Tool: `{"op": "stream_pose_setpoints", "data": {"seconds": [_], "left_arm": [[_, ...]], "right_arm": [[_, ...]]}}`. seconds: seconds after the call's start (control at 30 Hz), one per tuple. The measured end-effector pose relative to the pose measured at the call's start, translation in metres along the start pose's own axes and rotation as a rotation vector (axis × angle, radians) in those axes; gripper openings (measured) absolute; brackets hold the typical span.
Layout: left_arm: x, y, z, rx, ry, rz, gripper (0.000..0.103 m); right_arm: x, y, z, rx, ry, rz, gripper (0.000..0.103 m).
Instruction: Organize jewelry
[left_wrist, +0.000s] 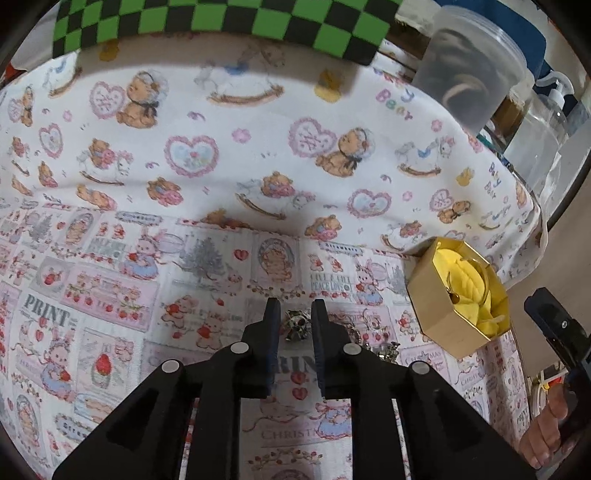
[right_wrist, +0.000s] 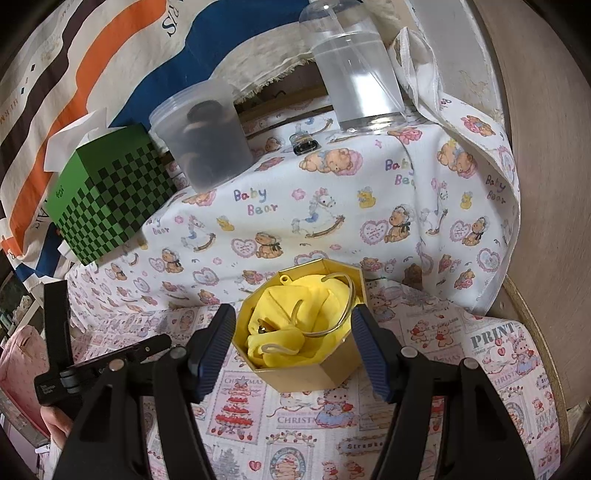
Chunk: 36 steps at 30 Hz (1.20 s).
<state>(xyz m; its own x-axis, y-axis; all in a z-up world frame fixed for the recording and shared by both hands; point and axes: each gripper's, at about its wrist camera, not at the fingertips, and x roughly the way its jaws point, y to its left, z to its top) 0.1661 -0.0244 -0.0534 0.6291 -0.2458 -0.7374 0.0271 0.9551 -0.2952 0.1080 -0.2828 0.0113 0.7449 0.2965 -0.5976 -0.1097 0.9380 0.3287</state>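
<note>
A gold octagonal box (right_wrist: 325, 365) lined with yellow cloth (right_wrist: 295, 314) stands on the patterned tablecloth. A thin gold bangle (right_wrist: 345, 314) and a small charm (right_wrist: 263, 326) lie inside it. My right gripper (right_wrist: 293, 325) is open, with its fingers on either side of the box. The box also shows in the left wrist view (left_wrist: 456, 295) at the right. My left gripper (left_wrist: 294, 314) is open, with a small silver jewelry piece (left_wrist: 295, 323) between its fingertips on the cloth. A second metal piece (left_wrist: 386, 350) lies just right of it.
A green checkered box (right_wrist: 110, 199) stands at the back left, and shows in the left wrist view (left_wrist: 221, 22). A frosted plastic tub (right_wrist: 203, 136) and a clear bottle (right_wrist: 354, 74) stand behind. A small metal clip (right_wrist: 304, 144) lies near them. The table edge (right_wrist: 543, 350) runs on the right.
</note>
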Motion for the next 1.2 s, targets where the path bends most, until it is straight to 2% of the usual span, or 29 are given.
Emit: {"op": "stream_pose_setpoints", "data": {"seconds": [0.2,0.5,0.57,0.67,0.8,0.83,0.93,1.0,1.1,1.17,1.2], "left_arm": [[0.013,-0.004,-0.003,-0.001,0.044,0.017,0.015],[-0.024,0.008,0.003,-0.076,-0.054,-0.083,0.015],[-0.034,0.008,0.005,-0.079,-0.071,-0.084,0.015],[-0.043,0.002,0.01,-0.038,-0.072,-0.013,0.015],[-0.037,-0.002,0.007,0.045,-0.012,0.177,0.015],[-0.032,-0.001,0.006,0.053,0.011,0.206,0.015],[-0.015,0.006,0.001,0.049,0.081,0.257,0.015],[-0.01,0.012,0.0,0.037,0.096,0.293,0.015],[-0.01,0.023,0.002,0.0,0.106,0.292,0.015],[-0.015,0.031,0.004,-0.036,0.093,0.286,0.025],[-0.018,0.033,0.005,-0.041,0.083,0.281,0.026]], "right_arm": [[0.001,-0.001,-0.001,-0.003,0.002,-0.004,0.063],[0.001,-0.001,-0.001,-0.009,0.004,-0.002,0.062],[0.0,0.001,-0.001,-0.012,0.003,0.002,0.062],[-0.003,0.003,-0.001,-0.017,0.003,0.019,0.062],[-0.005,0.011,-0.003,-0.045,0.0,0.024,0.063],[-0.005,0.013,-0.004,-0.052,0.002,0.026,0.063],[-0.003,0.018,-0.007,-0.076,0.006,0.017,0.063],[-0.003,0.019,-0.007,-0.084,0.007,0.012,0.063],[-0.002,0.018,-0.007,-0.078,0.009,0.013,0.063],[-0.002,0.016,-0.007,-0.073,0.009,0.012,0.062],[-0.002,0.017,-0.007,-0.071,0.01,0.012,0.062]]}}
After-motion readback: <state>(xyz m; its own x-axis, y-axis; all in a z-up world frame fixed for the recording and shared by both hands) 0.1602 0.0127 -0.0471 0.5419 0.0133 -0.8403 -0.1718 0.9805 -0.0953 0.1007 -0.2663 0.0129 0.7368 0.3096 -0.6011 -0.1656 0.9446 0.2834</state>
